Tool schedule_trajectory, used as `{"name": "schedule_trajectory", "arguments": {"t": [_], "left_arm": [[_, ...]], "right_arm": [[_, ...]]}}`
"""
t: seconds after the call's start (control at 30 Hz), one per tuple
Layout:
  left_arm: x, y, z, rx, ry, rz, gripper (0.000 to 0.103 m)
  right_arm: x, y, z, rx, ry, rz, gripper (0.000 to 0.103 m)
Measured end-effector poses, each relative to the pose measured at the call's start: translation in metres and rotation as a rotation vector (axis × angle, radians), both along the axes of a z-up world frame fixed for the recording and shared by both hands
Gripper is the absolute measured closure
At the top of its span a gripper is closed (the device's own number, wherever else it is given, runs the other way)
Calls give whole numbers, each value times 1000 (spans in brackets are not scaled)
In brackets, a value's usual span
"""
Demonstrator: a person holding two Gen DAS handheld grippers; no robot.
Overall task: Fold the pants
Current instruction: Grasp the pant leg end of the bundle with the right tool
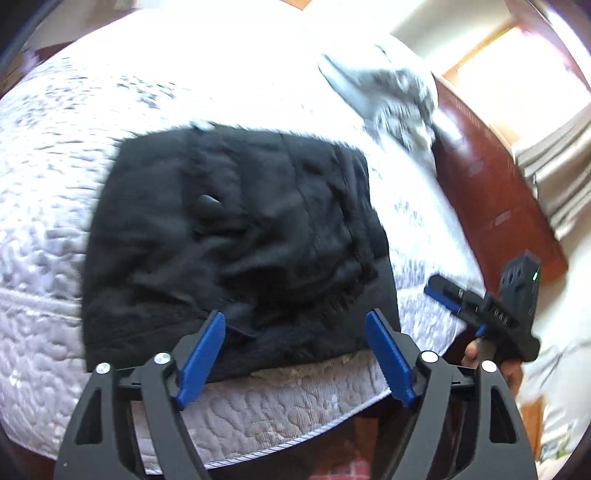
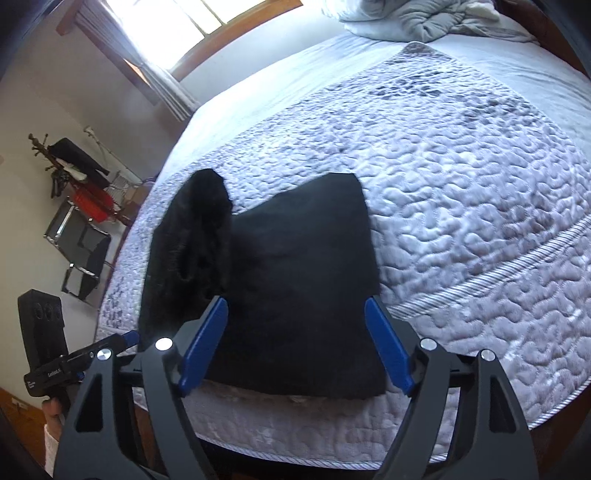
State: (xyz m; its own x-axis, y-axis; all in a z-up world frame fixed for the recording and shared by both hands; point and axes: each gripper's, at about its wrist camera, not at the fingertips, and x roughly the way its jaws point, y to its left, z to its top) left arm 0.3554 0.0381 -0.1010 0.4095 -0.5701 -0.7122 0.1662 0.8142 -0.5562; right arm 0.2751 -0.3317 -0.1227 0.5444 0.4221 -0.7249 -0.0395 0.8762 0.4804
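Here the left gripper [image 1: 295,350] hangs just off the near edge of the bed, its two blue fingers [image 1: 201,354] spread wide with nothing between them. The black pants [image 1: 236,243] lie beyond the fingertips, folded into a compact block on the quilted bedspread [image 1: 48,206], their near edge reaching the bed's brink and showing in the gap between the open jaws. No finger touches the cloth as far as the left wrist view shows. To the right in that view, the right gripper [image 1: 458,302] is held beside the bed, apart from the pants, and a hand [image 1: 476,350] grips its handle.

From the right wrist view, the right gripper [image 2: 297,345] likewise stands open and empty, its blue fingers [image 2: 388,350] framing the near edge of the folded pants [image 2: 295,280]. One end of the folded garment stands up in a rumpled hump on the left. The left gripper [image 2: 114,341] shows low at the left, off the bed's corner.

Farther back, the bedspread [image 2: 461,192] stretches bare toward a heap of grey bedding [image 2: 424,18] at the head. Past the bed, a window [image 2: 192,26] with a curtain [image 2: 162,88] lets in bright light.
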Motion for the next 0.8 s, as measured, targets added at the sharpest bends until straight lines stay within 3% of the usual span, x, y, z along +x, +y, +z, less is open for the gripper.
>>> {"name": "schedule_trajectory", "arguments": {"t": [0.13,0.27,0.37,0.57,0.8], "left_arm": [[-23,26,-19,1,5,120,18],[-31,46,-54,32,76,208,18],[-33,46,-73,50,117,221,18],[-45,55,-71,121,147,210,18],[-46,56,-71,144,149,202,12]], "right_arm": [[13,14,-1,95,35,43,19],[25,27,-11,191,85,81,19],[34,36,-20,259,131,97,19],[57,45,-46,409,226,92,19],[79,53,-56,534,265,91,18]]}}
